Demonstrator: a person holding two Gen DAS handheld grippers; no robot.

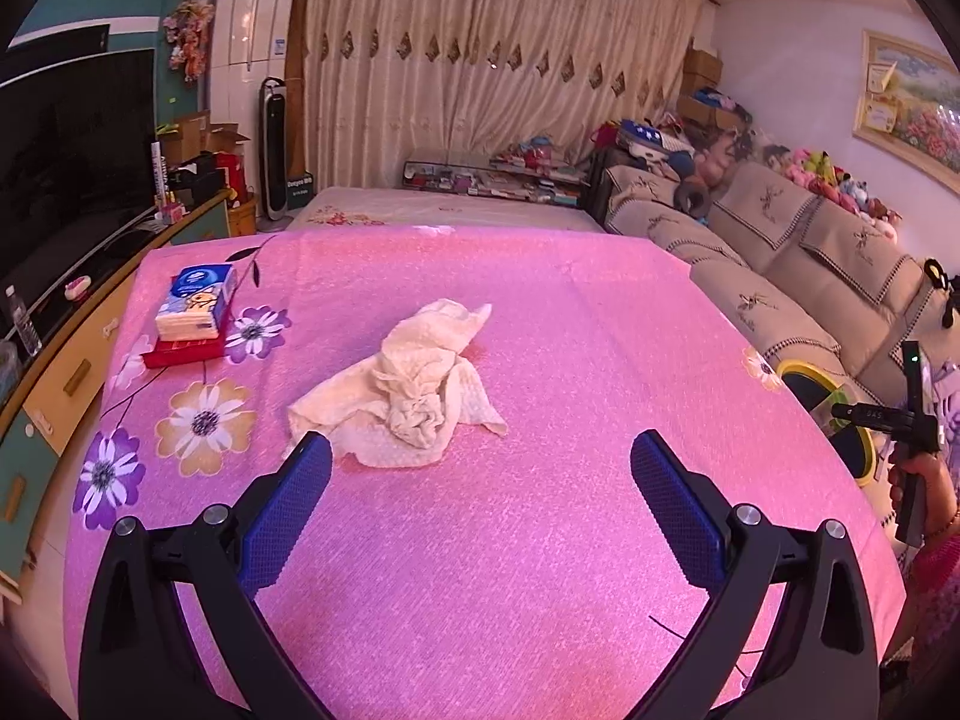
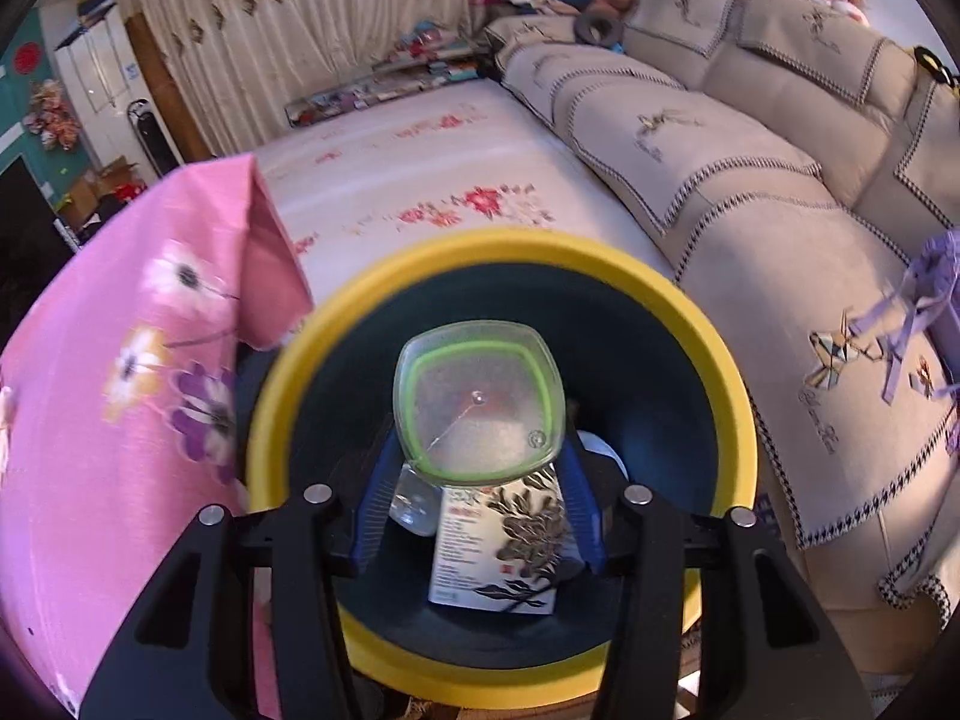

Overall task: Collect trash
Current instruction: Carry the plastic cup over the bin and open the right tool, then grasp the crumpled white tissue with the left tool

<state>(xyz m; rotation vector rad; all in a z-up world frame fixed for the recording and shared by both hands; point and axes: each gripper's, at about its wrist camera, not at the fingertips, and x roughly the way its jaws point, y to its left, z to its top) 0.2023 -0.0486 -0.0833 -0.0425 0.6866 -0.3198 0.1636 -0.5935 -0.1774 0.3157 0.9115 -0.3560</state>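
- Blue-padded left claw (image 1: 480, 456) hangs spread wide above the pink worktop (image 1: 540, 540), nothing between its fingers.
- Crumpled cream cloth (image 1: 408, 384) lies just beyond its tips.
- Right claw (image 2: 474, 480) pinches a clear plastic cup (image 2: 480, 408) with a green rim, over the yellow-rimmed bin (image 2: 726, 372), where a printed carton (image 2: 498, 546) lies.

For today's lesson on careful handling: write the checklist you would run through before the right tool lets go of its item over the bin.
1. Right tool grips the clear container: ok.
2. Container above the yellow-rimmed bin opening: ok.
3. Room left in bin beside the carton: ok.
4. Left tool open, holding nothing: ok.
5. Crumpled cloth still on the pink table: not ok.
6. Container empty: cannot tell.
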